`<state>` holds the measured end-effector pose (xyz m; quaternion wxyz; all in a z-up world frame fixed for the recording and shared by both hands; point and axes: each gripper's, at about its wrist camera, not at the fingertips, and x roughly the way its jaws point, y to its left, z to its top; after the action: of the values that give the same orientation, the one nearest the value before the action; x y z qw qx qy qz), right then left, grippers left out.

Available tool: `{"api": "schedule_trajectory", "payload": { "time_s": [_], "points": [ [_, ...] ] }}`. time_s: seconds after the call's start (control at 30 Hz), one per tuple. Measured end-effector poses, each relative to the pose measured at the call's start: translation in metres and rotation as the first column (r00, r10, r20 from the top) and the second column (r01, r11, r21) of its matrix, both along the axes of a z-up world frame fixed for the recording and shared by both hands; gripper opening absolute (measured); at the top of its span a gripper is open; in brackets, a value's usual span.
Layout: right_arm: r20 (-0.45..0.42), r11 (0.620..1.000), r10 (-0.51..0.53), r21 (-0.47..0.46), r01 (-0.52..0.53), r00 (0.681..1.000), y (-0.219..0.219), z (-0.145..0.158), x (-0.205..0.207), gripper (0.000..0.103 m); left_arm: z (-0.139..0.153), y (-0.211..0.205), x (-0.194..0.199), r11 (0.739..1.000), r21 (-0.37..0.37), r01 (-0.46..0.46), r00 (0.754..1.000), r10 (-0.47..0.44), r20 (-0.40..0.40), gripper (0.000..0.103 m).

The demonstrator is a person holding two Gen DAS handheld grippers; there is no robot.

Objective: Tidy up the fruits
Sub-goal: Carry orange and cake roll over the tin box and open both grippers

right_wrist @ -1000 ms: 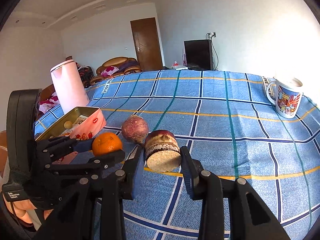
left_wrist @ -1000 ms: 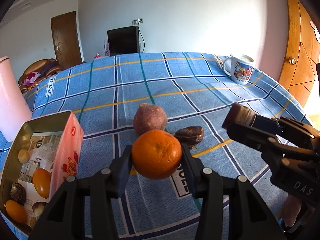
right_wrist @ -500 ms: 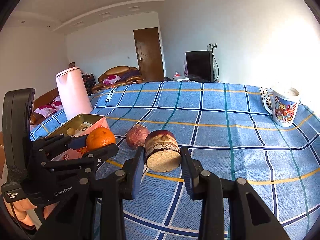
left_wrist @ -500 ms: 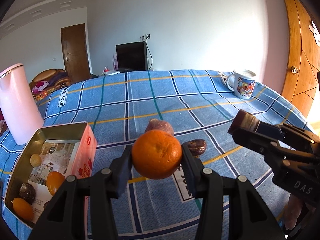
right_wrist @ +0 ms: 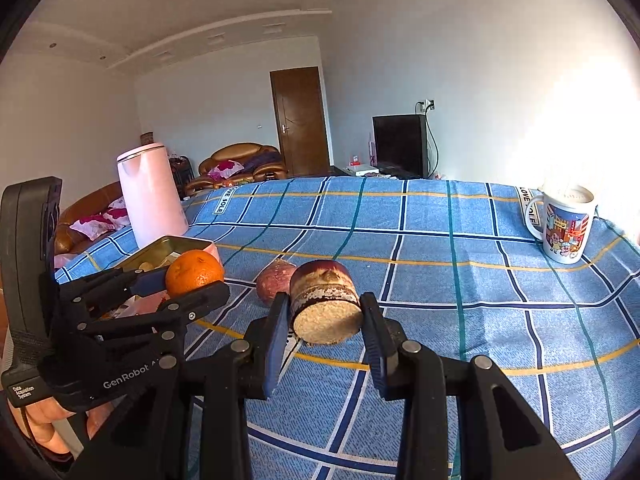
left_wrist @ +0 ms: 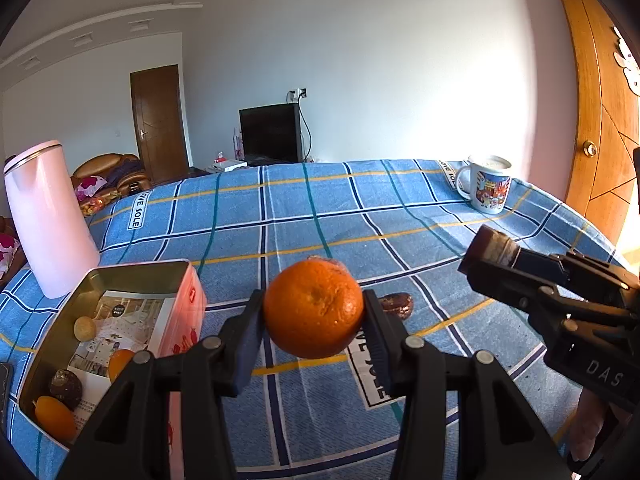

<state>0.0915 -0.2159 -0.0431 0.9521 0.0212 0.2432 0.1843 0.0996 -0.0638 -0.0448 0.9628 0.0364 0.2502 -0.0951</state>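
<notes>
My left gripper is shut on an orange, held above the blue checked tablecloth. The orange also shows in the right wrist view. Left of it stands an open metal tin with a pink side and several small fruits inside. My right gripper is shut on a reddish-brown cut fruit piece, pale cut face toward the camera. A reddish round fruit lies on the cloth behind both grippers. A dark brown fruit lies just right of the orange.
A pink kettle stands at the table's left edge behind the tin. A printed mug sits at the far right corner. A wooden door is close on the right. A hand holds the left gripper.
Both cameras have tilted upward, so the table sits lower in each view and more of the room shows. The orange and the cut piece stay gripped as before.
</notes>
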Motion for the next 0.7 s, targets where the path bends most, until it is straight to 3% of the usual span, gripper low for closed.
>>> {"api": "schedule_trajectory", "payload": {
  "time_s": [0.7],
  "points": [
    [0.078, 1.000, 0.001, -0.005, -0.001, 0.997, 0.000, 0.006, -0.014, 0.037, 0.007, 0.002, -0.015, 0.999, 0.004, -0.035, 0.995, 0.034, 0.095, 0.049]
  ]
}}
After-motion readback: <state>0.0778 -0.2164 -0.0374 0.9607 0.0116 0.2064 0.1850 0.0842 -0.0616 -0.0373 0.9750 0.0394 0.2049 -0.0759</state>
